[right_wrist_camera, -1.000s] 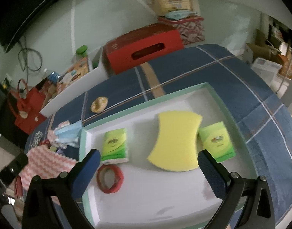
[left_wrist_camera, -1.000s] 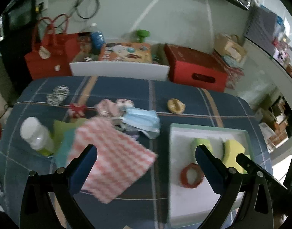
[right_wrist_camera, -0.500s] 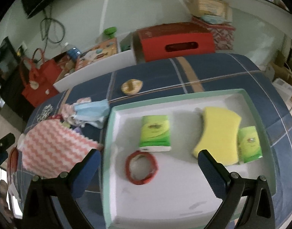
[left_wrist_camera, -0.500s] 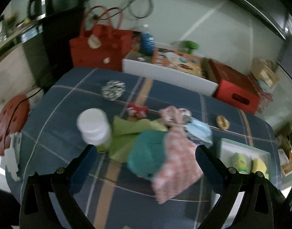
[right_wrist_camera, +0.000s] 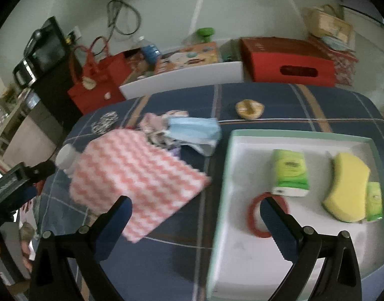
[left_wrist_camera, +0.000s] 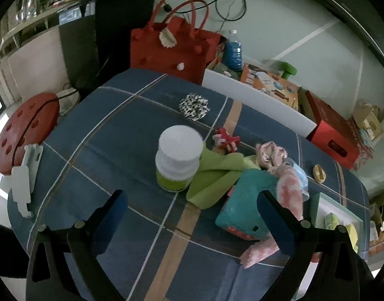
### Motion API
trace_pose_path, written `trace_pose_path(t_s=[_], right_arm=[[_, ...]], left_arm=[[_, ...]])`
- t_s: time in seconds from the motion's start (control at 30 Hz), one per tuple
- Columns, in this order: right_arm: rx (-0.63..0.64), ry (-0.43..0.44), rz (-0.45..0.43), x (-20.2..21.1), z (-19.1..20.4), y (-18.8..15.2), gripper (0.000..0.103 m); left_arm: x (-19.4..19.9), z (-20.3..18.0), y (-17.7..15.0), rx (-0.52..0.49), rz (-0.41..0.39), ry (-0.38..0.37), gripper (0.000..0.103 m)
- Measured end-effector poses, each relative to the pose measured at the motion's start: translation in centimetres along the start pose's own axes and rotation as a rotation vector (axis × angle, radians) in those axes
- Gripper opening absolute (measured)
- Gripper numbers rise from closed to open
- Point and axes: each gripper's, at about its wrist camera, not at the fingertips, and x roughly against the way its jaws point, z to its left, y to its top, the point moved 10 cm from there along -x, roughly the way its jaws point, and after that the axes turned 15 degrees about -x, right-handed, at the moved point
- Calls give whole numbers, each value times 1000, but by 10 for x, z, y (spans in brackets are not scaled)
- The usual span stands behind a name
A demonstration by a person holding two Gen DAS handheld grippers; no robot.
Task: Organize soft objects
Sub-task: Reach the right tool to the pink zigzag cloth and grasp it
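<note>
While most soft things wait on the table (left_wrist_camera: 116, 150), I count the job partly done.
Tray (right_wrist_camera: 242, 250) holds sponge (right_wrist_camera: 347, 188), tissue packs; pink cloth (right_wrist_camera: 136, 178), mask (right_wrist_camera: 192, 130) remain; left hand-held gripper (left_wrist_camera: 192, 215) and right hand-held gripper (right_wrist_camera: 194, 225) both gape, carrying nothing.

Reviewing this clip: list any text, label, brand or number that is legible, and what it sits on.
No text is legible.
Green tissue packs: printed logo, too blurred.
Orange box behind the table: pictures, lettering unreadable.
Water bottle: blue label, too small.
Red box: faint marks, unreadable.
</note>
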Motion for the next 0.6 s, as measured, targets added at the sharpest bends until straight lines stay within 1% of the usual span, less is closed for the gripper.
trace_pose_path(t_s=[0.17,0.3,0.5,0.6], right_arm=[[44,37,7,-6,27,-9,103],[78,49,2,-9,43,-12,103],[112,70,-10,-14,65,-14,103],[126,83,-14,-17,76,-15,103]], left_arm=[[-13,10,-13,30,33,4,102],[-18,16,-17,50,28,8,102],[-26,22,-22,41,36,19,103],[-30,27,-25,53,55,4,102]])
